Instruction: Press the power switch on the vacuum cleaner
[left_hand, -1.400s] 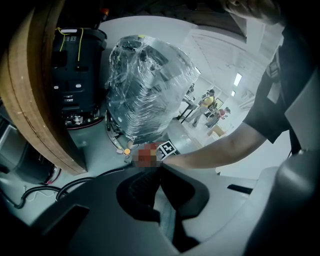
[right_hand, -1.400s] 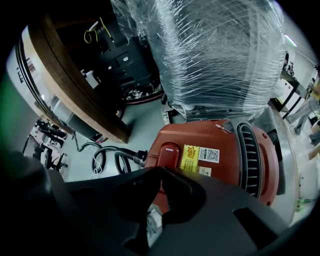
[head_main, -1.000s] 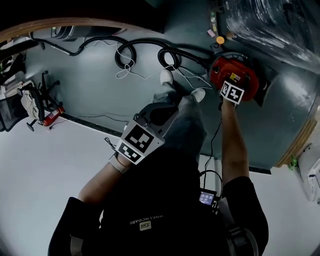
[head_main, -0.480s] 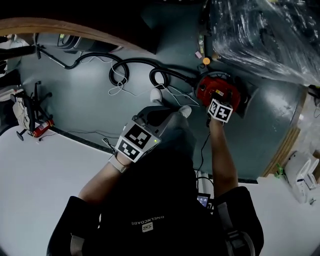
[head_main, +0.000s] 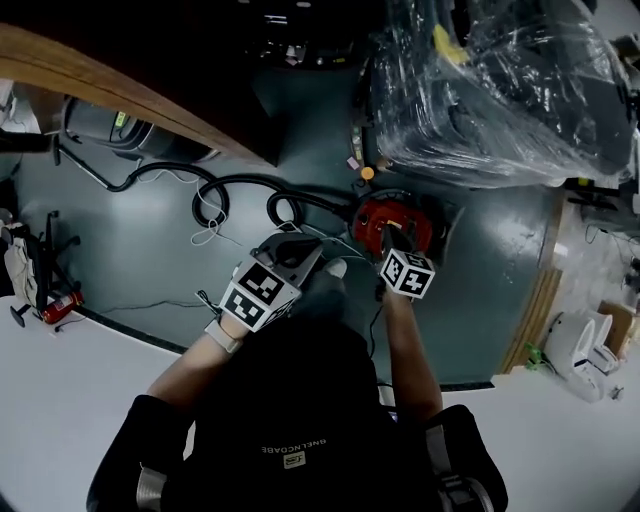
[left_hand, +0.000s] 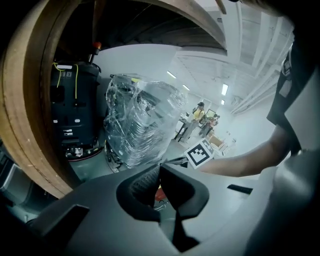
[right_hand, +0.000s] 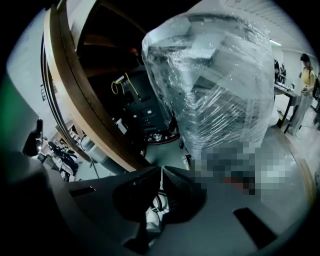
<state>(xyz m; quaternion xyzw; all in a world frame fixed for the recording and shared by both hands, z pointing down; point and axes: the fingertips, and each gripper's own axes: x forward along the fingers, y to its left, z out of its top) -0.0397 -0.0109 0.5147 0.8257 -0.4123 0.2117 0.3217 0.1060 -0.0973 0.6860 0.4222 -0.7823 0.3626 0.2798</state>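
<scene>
The red round vacuum cleaner (head_main: 398, 218) sits on the dark green floor, with its black hose (head_main: 240, 187) looping off to the left. My right gripper (head_main: 390, 238) reaches down to the vacuum's top, jaws shut, tips on or just above the red lid; whether they touch I cannot tell. My left gripper (head_main: 308, 246) hangs to the left of the vacuum over the person's shoe (head_main: 335, 268), shut on nothing. In the left gripper view the left gripper (left_hand: 160, 167) has its tips together. In the right gripper view the right gripper (right_hand: 161, 171) is likewise shut, and the vacuum is hidden below it.
A big plastic-wrapped pallet load (head_main: 490, 85) stands right behind the vacuum. A curved wooden edge (head_main: 110, 85) runs along the upper left, with a black machine (left_hand: 75, 107) under it. White cords (head_main: 215, 228) lie on the floor. A red canister (head_main: 55, 305) lies far left.
The head view has swung, so the vacuum now sits lower and further left. My right gripper has stayed at the vacuum's top. The left gripper has kept its place beside it.
</scene>
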